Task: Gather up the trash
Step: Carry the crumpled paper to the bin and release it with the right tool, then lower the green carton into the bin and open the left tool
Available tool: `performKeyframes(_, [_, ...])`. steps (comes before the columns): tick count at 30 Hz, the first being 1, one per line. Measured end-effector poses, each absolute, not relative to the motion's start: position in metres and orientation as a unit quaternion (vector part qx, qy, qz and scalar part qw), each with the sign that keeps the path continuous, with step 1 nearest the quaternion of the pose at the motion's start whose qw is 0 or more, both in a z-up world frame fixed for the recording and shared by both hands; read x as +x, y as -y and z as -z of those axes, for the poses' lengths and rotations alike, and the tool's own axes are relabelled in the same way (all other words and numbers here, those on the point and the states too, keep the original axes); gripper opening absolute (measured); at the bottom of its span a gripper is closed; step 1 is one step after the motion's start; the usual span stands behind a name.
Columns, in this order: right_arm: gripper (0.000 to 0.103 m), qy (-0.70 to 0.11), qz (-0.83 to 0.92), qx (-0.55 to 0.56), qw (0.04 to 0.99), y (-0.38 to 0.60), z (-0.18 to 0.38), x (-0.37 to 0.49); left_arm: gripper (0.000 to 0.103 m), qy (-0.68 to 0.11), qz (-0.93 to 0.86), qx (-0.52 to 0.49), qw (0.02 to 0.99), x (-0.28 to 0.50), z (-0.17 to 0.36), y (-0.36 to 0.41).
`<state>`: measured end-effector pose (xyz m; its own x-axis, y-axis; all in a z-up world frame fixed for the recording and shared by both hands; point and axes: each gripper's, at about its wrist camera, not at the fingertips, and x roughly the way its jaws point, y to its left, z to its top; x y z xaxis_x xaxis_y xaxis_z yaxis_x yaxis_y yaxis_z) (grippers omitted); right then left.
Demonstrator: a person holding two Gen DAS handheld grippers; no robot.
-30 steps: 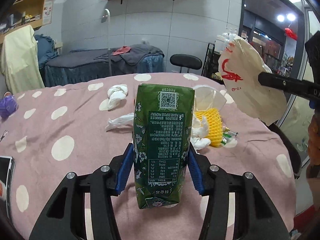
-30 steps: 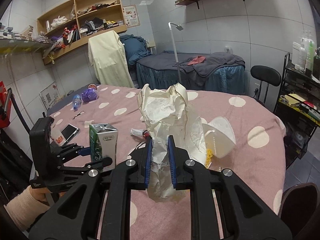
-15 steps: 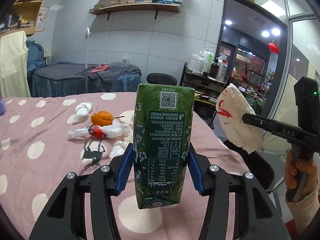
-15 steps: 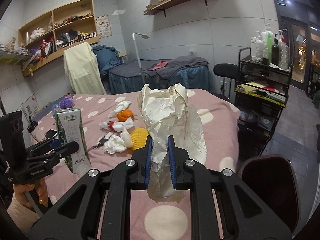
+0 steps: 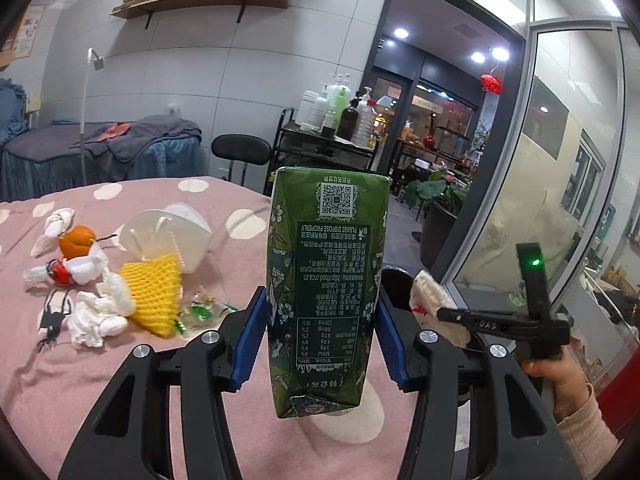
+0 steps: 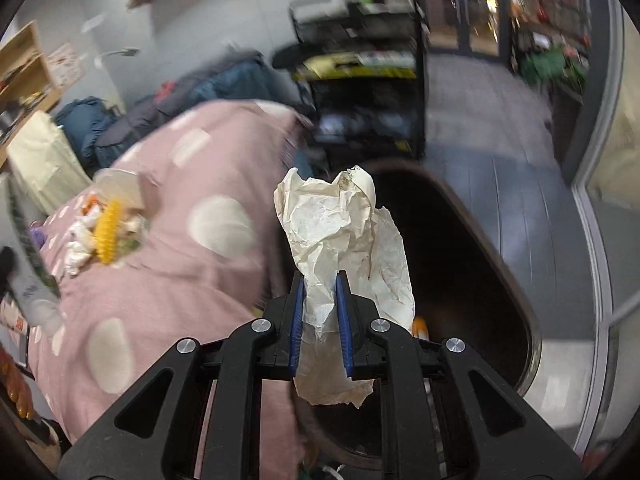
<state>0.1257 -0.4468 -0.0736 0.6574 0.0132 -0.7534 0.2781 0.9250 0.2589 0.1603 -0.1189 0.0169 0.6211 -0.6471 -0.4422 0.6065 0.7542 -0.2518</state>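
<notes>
My left gripper (image 5: 322, 320) is shut on an upright green drink carton (image 5: 326, 292), held over the pink dotted tablecloth (image 5: 80, 380) near the table's right edge. The right gripper (image 6: 320, 292) is shut on a crumpled white paper wrapper (image 6: 344, 240) and tilts down over a dark round bin (image 6: 480, 280) standing on the floor beside the table. In the left wrist view, that right gripper (image 5: 444, 314) and its paper (image 5: 430, 300) sit low at the right, a hand (image 5: 560, 376) holding the handle. The bin's rim (image 5: 394, 280) peeks out behind the carton.
Trash lies on the table: a yellow foam net (image 5: 154, 292), white tissues (image 5: 98, 312), an orange (image 5: 76, 240), a white mask (image 5: 168, 232), a small wrapper (image 5: 200, 312). A black trolley with bottles (image 5: 332, 132), a stool (image 5: 240, 150) and a glass door (image 5: 540, 200) stand beyond.
Both grippers have swung right toward the table's edge with their loads still gripped. The right one has dropped and tipped down, so its paper now hangs over the dark bin.
</notes>
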Motion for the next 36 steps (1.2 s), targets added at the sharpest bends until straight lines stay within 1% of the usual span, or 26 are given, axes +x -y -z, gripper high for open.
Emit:
performKeyframes(4, [0.017, -0.451, 0.095, 0.222, 0.859, 0.474, 0.114, 0.134, 0.051, -0.263, 0.372, -0.029, 0.89, 0.162, -0.016, 0.146])
performKeyframes(11, [0.017, -0.496, 0.12, 0.234, 0.828, 0.487, 0.155, 0.156, 0.051, -0.286, 0.414, -0.03, 0.864, 0.164, -0.01, 0.195])
performKeyframes(12, [0.019, -0.498, 0.126, 0.234, 0.825, 0.486, 0.157, 0.159, 0.051, -0.289, 0.419, -0.028, 0.86, 0.164, -0.008, 0.202])
performKeyframes(14, [0.032, -0.507, 0.133, 0.24, 0.818, 0.488, 0.163, 0.164, 0.051, -0.296, 0.43, -0.022, 0.853, 0.163, -0.004, 0.215])
performKeyframes(15, [0.048, -0.508, 0.138, 0.245, 0.814, 0.49, 0.165, 0.164, 0.051, -0.3, 0.435, -0.02, 0.849, 0.163, -0.002, 0.22])
performKeyframes(16, [0.059, -0.506, 0.144, 0.249, 0.813, 0.491, 0.166, 0.163, 0.051, -0.304, 0.44, -0.018, 0.845, 0.163, -0.001, 0.227])
performKeyframes(17, [0.062, -0.501, 0.146, 0.25, 0.816, 0.491, 0.165, 0.161, 0.051, -0.309, 0.443, -0.014, 0.842, 0.162, 0.001, 0.233])
performKeyframes(23, [0.062, -0.443, 0.176, 0.237, 0.846, 0.497, 0.138, 0.134, 0.051, -0.339, 0.446, 0.004, 0.829, 0.162, 0.016, 0.267])
performKeyframes(25, [0.071, -0.411, 0.206, 0.218, 0.861, 0.5, 0.118, 0.122, 0.051, -0.351, 0.443, 0.009, 0.825, 0.165, 0.021, 0.279])
performKeyframes(27, [0.074, -0.38, 0.244, 0.2, 0.869, 0.505, 0.103, 0.109, 0.051, -0.363, 0.44, 0.012, 0.821, 0.168, 0.026, 0.29])
performKeyframes(31, [0.076, -0.337, 0.286, 0.204, 0.873, 0.519, 0.084, 0.089, 0.051, -0.387, 0.434, 0.036, 0.813, 0.169, 0.037, 0.316])
performKeyframes(36, [0.076, -0.314, 0.3, 0.219, 0.874, 0.538, 0.073, 0.074, 0.051, -0.42, 0.431, 0.063, 0.796, 0.171, 0.051, 0.343])
